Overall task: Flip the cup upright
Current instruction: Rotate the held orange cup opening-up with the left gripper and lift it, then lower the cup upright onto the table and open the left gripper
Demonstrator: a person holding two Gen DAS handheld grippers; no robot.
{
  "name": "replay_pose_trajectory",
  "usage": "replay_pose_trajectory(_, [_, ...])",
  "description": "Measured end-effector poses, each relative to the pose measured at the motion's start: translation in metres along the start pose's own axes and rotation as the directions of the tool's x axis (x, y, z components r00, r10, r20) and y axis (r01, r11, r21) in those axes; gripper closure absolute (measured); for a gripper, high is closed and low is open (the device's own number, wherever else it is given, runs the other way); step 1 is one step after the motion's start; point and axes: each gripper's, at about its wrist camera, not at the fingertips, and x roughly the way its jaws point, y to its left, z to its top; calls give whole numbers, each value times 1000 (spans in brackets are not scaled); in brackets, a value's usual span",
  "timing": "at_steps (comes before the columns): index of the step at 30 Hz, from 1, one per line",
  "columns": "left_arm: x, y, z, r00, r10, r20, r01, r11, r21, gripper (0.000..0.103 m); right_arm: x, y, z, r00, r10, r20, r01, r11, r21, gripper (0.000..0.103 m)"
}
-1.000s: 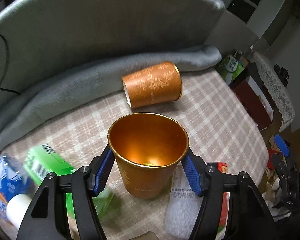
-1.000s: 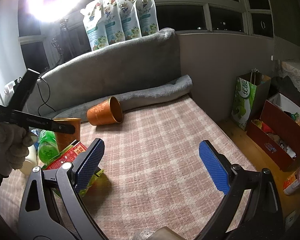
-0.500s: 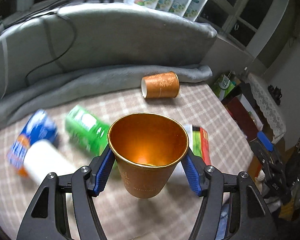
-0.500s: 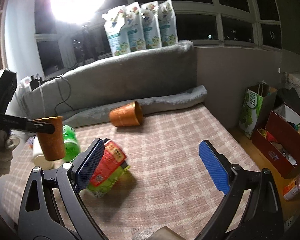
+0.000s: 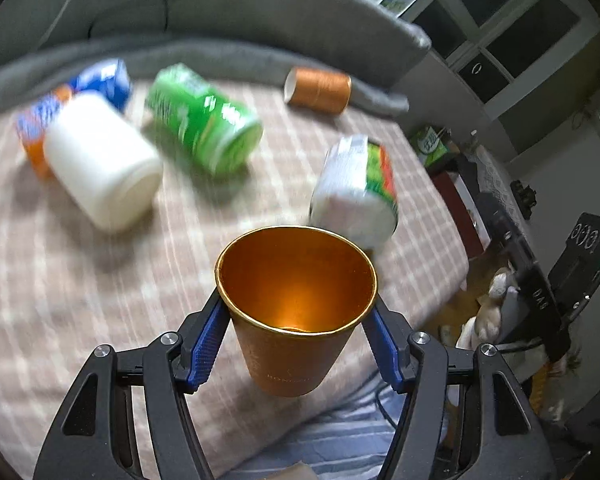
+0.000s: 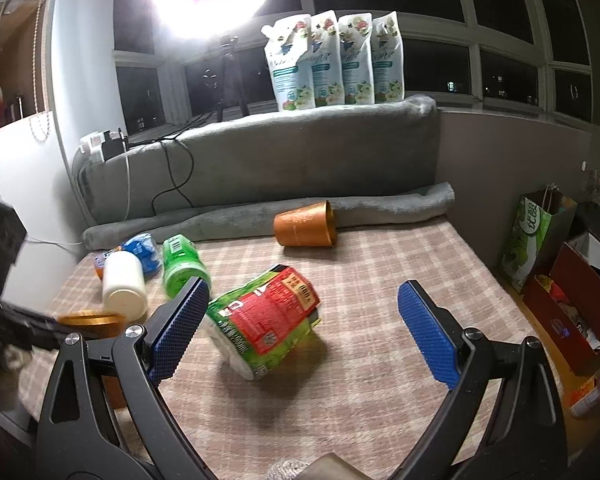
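Above the bed [image 5: 100,280], my left gripper [image 5: 296,336] clamps a cup [image 5: 296,312] upright; my right gripper [image 6: 300,336] gapes, holding nothing.

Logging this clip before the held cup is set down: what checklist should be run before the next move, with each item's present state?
1. Left gripper shut on the held cup: ok.
2. Held cup mouth-up: ok.
3. Held cup touching the checked cloth: not ok, it hangs above it.
4. Landing spot beneath the cup: cannot tell, the cup hides it.
5. Second cup upright: not ok, it lies on its side by the grey roll.
6. Right gripper free: ok, fingers wide apart, empty.
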Motion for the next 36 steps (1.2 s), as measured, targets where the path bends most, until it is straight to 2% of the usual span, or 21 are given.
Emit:
replay_pose_trajectory(5, [13,17,-3,1000,-13,-17,12,998,-59,38,-3,8,-4,1000,3,-5,-3,1000,-19,6])
replay_pose_trajectory(18, [31,31,6,1000,0,8,1,996,-89,36,5,20,-7,999,14,-33,-16,999,-37,6])
replay_pose_trajectory(22, [31,36,6,1000,4,4,-3,996,-90,27,8,25,-7,998,37,-50,-39,998,-45,6])
replay_pose_trajectory(26, [26,39,6,1000,23,10,-22,996,-91,26,14,31,-6,992,89,-90,-92,995,-30,6])
replay_pose_trajectory(29, [14,38,2,998,34,45,-30,996,-82,26,22,36,-3,975,169,-146,-171,985,-1,6])
replay_pose_trajectory(32, [-6,36,-7,990,75,116,-68,996,-66,26,35,46,0,945,249,-214,-250,968,24,6])
replay_pose_trajectory(35, [-28,35,-23,974,115,194,-104,992,-66,26,48,59,-1,906,316,-282,-317,947,42,6])
replay_pose_trajectory(36, [-38,36,-31,964,138,226,-124,989,-74,26,55,66,-2,886,342,-312,-343,938,52,6])
